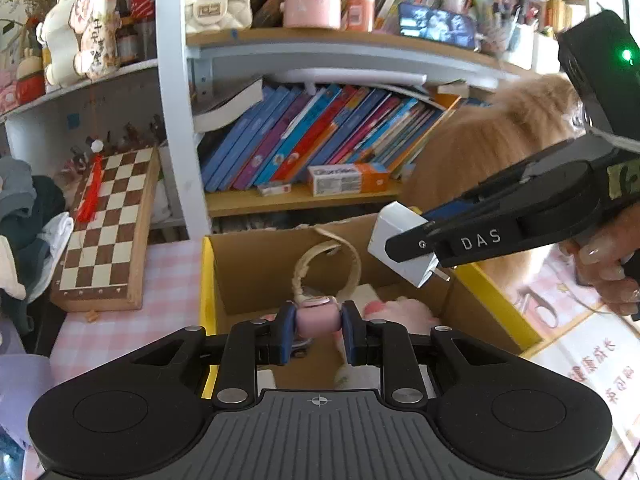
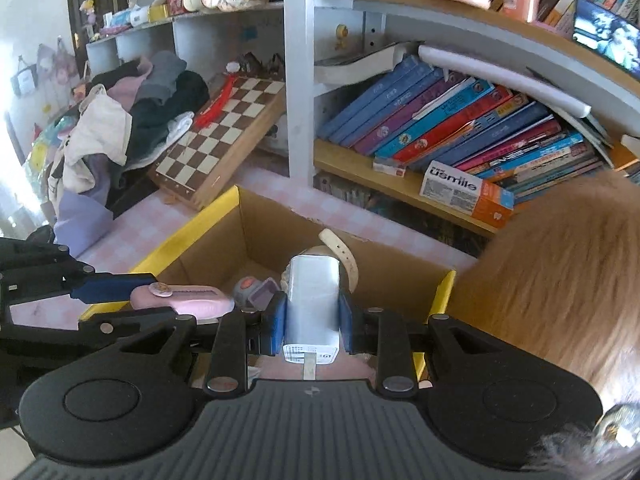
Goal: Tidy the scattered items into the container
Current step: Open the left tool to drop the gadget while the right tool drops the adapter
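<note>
Both tongs loaded and poised above the box (image 1: 248, 264), which stands on the pink checked surface (image 1: 120, 320) before the bookshelf. Left tongs (image 1: 319, 330) clamped on a small pink case (image 1: 318, 317), held over the near edge of the box; right tongs (image 2: 312, 320) clamped on a white plug (image 2: 314, 300), prongs pointing back toward the handle, held over the box's middle.

Risks, as judged from here:
- the two tongs sit close together over one narrow opening; a careless release could knock one against the other and flick an item out onto the surface;
- the case hangs just inside the near wall; let go early and it may catch the yellow rim (image 1: 207, 280) and tip outside;
- the plug is heavy for its size; dropped from this height it could strike the items already lying below;
- a ginger cat (image 2: 560, 272) stands right against the far side of the box; a nudge from it might shift the box or meet the right tongs.

Count: tongs, two; items in grip, two (one case, one plug); box, one. Inside the box: one pale strap (image 1: 348, 268), one pink plush (image 1: 404, 312), one small grey-purple gadget (image 2: 256, 292), possibly more beneath, the view down there being blocked. Cat, one; chessboard (image 1: 108, 232), one.
</note>
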`<state>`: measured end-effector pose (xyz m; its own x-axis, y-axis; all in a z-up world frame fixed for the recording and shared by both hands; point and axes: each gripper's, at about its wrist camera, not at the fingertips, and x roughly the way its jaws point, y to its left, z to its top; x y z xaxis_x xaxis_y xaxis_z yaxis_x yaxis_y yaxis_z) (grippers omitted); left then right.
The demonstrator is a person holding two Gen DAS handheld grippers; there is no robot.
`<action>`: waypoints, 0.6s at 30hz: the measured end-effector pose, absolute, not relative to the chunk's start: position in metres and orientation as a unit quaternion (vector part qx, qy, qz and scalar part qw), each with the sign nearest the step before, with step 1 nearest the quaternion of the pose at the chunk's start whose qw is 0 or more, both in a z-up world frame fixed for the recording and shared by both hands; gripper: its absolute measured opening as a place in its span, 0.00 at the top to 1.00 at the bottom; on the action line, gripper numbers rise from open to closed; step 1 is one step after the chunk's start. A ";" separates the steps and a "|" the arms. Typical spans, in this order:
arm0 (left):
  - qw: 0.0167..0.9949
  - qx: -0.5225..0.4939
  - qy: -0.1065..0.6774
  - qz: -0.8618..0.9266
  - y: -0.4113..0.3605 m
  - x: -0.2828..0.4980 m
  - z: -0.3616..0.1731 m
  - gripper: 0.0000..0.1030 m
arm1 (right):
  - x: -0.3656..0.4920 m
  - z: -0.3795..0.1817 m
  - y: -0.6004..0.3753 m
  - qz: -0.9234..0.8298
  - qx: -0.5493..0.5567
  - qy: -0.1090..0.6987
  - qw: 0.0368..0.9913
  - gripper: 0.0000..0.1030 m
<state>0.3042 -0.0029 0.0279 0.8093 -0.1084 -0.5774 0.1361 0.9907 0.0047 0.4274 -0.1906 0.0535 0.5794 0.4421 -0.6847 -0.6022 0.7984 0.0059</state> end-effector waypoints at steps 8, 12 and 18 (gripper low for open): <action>0.935 0.074 0.342 -0.053 -0.013 0.329 0.012 0.78 | 0.458 0.050 -0.150 0.329 -0.125 0.358 0.865 0.75; 0.928 0.080 0.359 -0.050 -0.014 0.336 0.006 0.78 | 0.469 0.043 -0.129 0.349 -0.128 0.370 0.851 0.75; 0.920 0.081 0.381 -0.048 -0.012 0.342 -0.003 0.78 | 0.492 0.023 -0.103 0.365 -0.125 0.408 0.828 0.75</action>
<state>0.3425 -0.0123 -0.0030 0.7052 -0.0271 -0.7085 0.1512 0.9820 0.1129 0.4924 -0.1027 0.0227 0.4013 0.5023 -0.7659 -0.7059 0.7024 0.0908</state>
